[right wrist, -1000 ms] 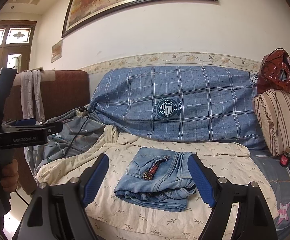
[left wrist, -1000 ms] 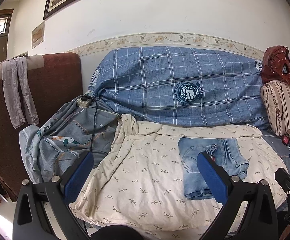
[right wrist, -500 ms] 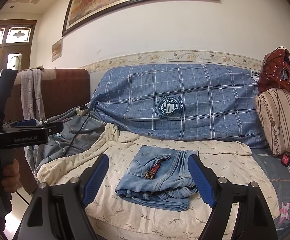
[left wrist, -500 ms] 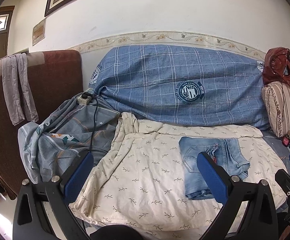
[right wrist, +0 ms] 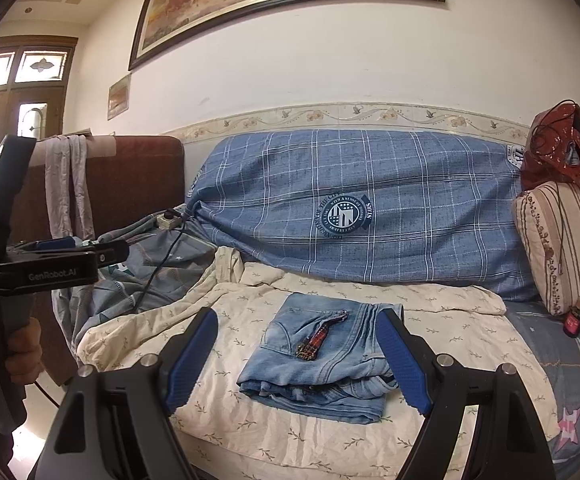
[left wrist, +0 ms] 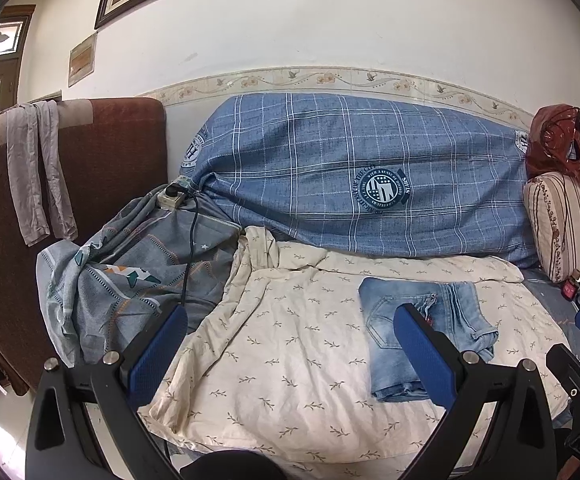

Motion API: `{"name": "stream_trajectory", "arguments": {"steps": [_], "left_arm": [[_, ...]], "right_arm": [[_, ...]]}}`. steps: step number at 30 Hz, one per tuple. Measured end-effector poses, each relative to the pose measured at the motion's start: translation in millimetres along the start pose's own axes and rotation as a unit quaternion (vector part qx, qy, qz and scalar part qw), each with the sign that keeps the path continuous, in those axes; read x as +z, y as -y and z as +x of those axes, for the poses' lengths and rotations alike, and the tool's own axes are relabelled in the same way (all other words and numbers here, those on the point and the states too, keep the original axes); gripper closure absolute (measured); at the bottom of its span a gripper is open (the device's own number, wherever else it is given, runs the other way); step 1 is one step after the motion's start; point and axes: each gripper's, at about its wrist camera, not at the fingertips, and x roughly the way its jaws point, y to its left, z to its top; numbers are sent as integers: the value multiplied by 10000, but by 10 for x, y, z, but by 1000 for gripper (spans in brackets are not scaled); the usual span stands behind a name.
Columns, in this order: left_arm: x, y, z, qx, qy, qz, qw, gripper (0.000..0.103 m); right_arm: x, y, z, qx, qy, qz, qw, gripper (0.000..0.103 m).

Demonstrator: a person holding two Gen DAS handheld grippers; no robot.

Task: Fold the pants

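The light blue jeans (right wrist: 321,356) lie folded into a compact rectangle on the cream leaf-print sheet (right wrist: 226,412) on the sofa; a red patterned strap lies on top of them. They also show in the left wrist view (left wrist: 425,320), right of centre. My left gripper (left wrist: 286,344) is open and empty, held back from the sofa's front edge. My right gripper (right wrist: 297,360) is open and empty, also back from the jeans, which lie between its blue fingers (right wrist: 194,356) in the view. The left gripper's body (right wrist: 50,268) shows at the left of the right wrist view.
A blue plaid bolster (left wrist: 349,176) lies along the sofa back. A grey patterned blanket (left wrist: 130,276) with a power strip (left wrist: 172,198) and cable sits left. A striped cushion (right wrist: 561,240) and red bag (right wrist: 557,148) are right. A brown armrest (left wrist: 102,152) carries a grey cloth.
Both grippers have drifted back and up a little, still open. The folded jeans have not moved.
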Motion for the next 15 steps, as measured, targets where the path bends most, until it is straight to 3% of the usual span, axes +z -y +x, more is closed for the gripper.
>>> {"name": "stream_trajectory", "arguments": {"steps": [15], "left_arm": [[-23, -114, 30, -30, 11, -113, 9999, 1]], "right_arm": [[0, -153, 67, 53, -82, -146, 9998, 19]]}}
